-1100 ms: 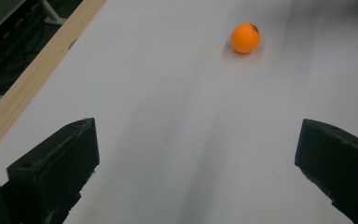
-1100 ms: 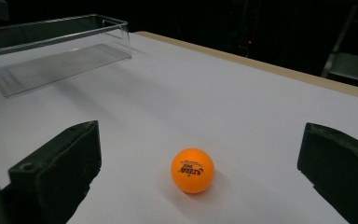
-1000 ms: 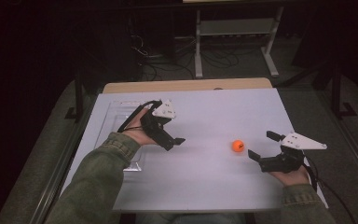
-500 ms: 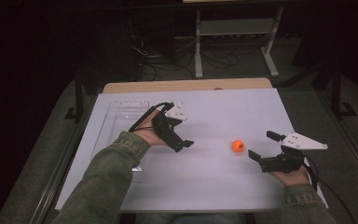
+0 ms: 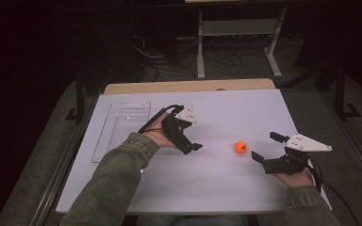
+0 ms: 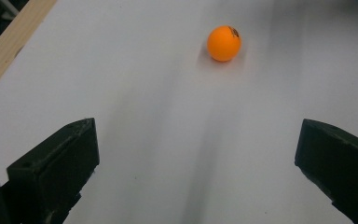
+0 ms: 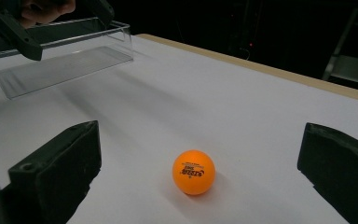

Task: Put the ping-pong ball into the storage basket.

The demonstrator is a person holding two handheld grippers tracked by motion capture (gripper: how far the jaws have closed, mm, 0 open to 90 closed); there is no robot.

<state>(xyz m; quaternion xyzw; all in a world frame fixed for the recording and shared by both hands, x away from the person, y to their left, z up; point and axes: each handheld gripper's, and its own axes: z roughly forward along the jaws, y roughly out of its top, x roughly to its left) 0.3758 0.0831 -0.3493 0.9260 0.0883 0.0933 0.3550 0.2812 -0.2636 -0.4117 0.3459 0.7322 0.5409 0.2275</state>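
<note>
On the white bench [image 5: 217, 183], an orange ball [image 5: 240, 147] rests free, between the two tools. Left tool [image 5: 188, 146] hovers near the ball, jaws spread apart, nothing between them. Right tool [image 5: 266, 147] sits just beside the ball, jaws likewise apart and empty, the ball lying ahead of them. A clear tray [image 5: 120, 127] stands at the bench's left side.

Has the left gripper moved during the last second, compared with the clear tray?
Yes. In the high view the left gripper has moved right, away from the clear tray and toward the orange ball, jaws open.
</note>
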